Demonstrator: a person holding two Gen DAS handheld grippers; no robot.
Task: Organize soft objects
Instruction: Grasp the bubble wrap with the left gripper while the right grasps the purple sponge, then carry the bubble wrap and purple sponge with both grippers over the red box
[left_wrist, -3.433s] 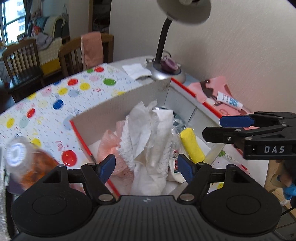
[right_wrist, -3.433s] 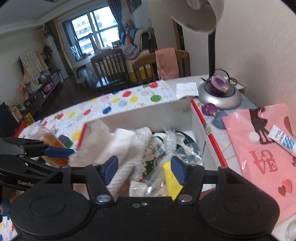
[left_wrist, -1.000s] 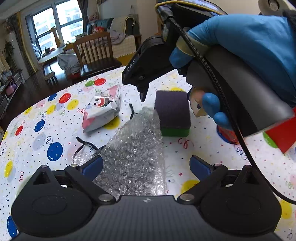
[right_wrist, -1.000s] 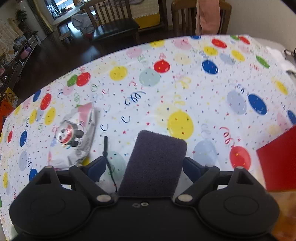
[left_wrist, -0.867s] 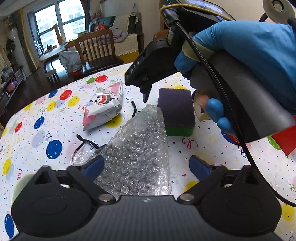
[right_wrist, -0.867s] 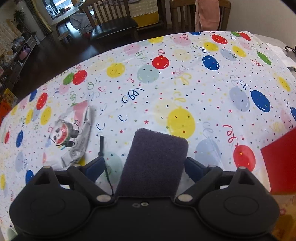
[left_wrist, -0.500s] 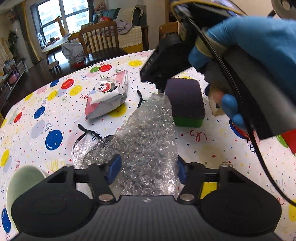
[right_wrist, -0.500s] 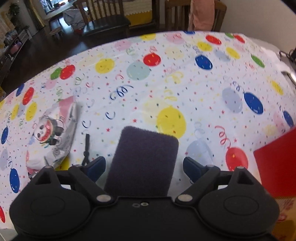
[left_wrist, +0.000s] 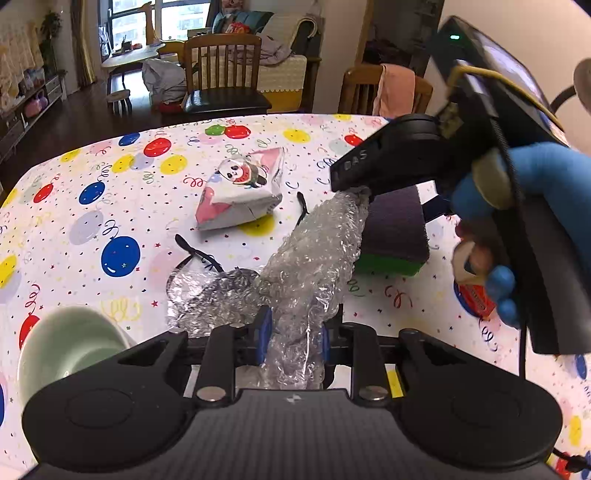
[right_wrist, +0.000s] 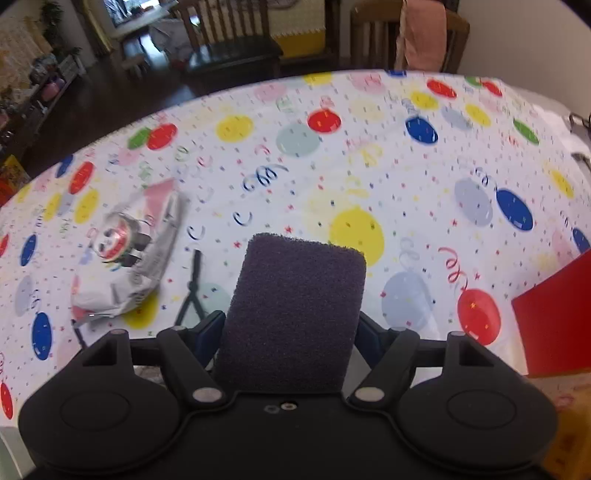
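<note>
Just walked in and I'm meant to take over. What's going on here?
A person is sorting soft things on the balloon tablecloth. The left hand-held gripper is shut on the bubble wrap. The right hand-held gripper is shut on the sponge. A panda packet lies on the cloth, untouched.

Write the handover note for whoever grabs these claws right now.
Left claw: shut on the bubble wrap, which trails across the balloon tablecloth.
Right claw: fingers on both sides of the sponge, dark scouring side up, green base on the cloth; appears gripped.
On the table: panda snack pack, black hair tie, green bowl near the left claw, red box edge to the right.
Done: both soft items grasped.
Left: move wrap and sponge into storage, then collect the pack.
</note>
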